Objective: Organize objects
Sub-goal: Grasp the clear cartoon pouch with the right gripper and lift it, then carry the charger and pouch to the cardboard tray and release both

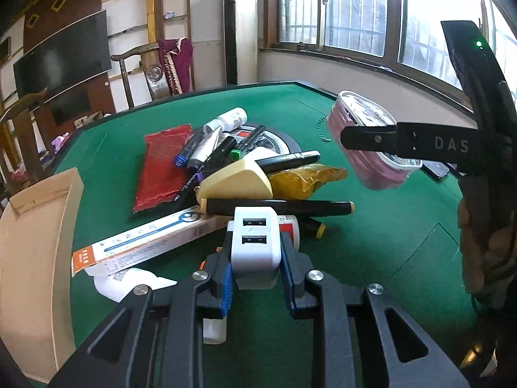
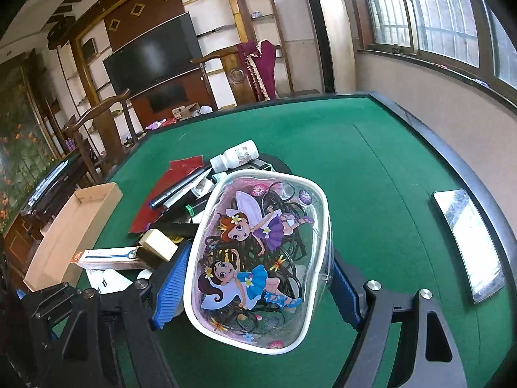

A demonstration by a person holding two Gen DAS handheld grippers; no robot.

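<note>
The left claw (image 1: 255, 258) grips a white charger (image 1: 255, 242); the cardboard box (image 1: 35, 249) lies to its left. The right claw (image 2: 258, 278) holds a pink tub (image 2: 258, 258) aloft.

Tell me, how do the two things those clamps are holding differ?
The white USB charger is a small plain block with two ports; the fairy pouch is wide, see-through and printed with cartoon fairies. The left gripper is nearly shut on the charger, while the right gripper spreads wide around the pouch. Black loops show inside the pouch; the charger is solid. Both are lifted above the green table.
</note>
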